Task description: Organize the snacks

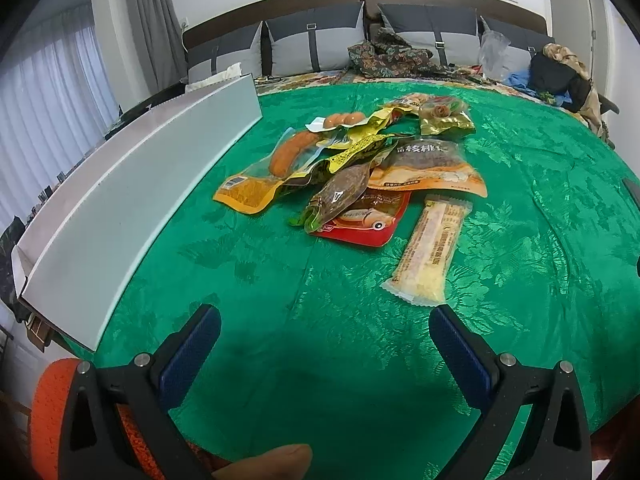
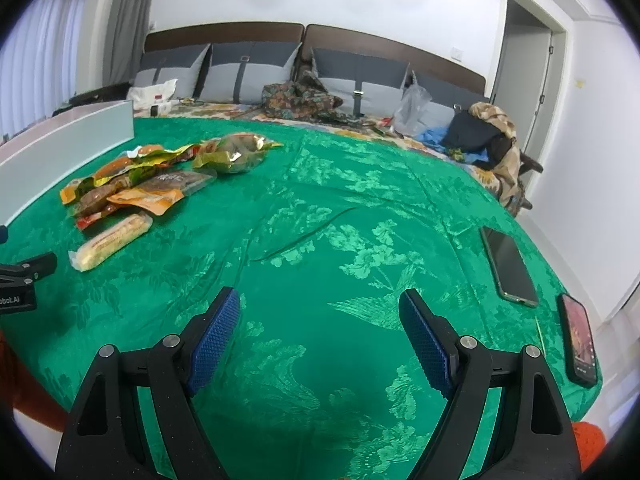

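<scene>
Nearest, left gripper (image 1: 324, 320) with jaws wide apart, holding nothing, above the green cloth (image 1: 280, 360). Right gripper (image 2: 320, 304) the same: jaws wide, nothing between, over bare cloth. Just past the left gripper, a long pale snack bar (image 1: 428, 248). Farther on, a heap of snack packs (image 1: 352, 168), with a red pack (image 1: 360, 220) at the bottom and a sausage pack (image 1: 260, 176) on the left. On the left, a long white box (image 1: 120, 208). Far right, two phones (image 2: 512, 268) lying flat. At the very back, grey pillows (image 1: 316, 40).
</scene>
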Demonstrator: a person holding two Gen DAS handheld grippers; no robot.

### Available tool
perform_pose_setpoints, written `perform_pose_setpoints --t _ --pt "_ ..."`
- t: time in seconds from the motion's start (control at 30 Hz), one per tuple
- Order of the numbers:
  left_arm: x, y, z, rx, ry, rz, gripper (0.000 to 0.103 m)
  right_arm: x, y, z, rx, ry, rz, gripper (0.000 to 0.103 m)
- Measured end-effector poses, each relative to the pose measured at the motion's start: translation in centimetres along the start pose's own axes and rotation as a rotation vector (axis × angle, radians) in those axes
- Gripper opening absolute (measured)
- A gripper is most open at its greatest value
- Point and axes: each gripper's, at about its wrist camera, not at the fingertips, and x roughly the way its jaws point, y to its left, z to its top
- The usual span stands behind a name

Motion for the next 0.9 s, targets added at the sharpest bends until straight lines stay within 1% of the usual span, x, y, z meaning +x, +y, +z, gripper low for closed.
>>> perform_pose_setpoints --t 0.23,0.47,0.9 --pt "0.4 0.6 0.2 -0.017 0.009 0.003 0.103 0.0 -0.1 -0.1 0.003 0.004 -0.002 0.085" --pt "1.7 2.2 0.2 -0.070 0.052 0.007 0.103 0.4 -0.6 -0.2 0.027 0.022 0.000 0.085" --pt "3.0 2.1 0.2 -0.066 0.088 0.010 0.103 1.0 -1.2 -0.4 0.064 0.052 -0.003 0.085"
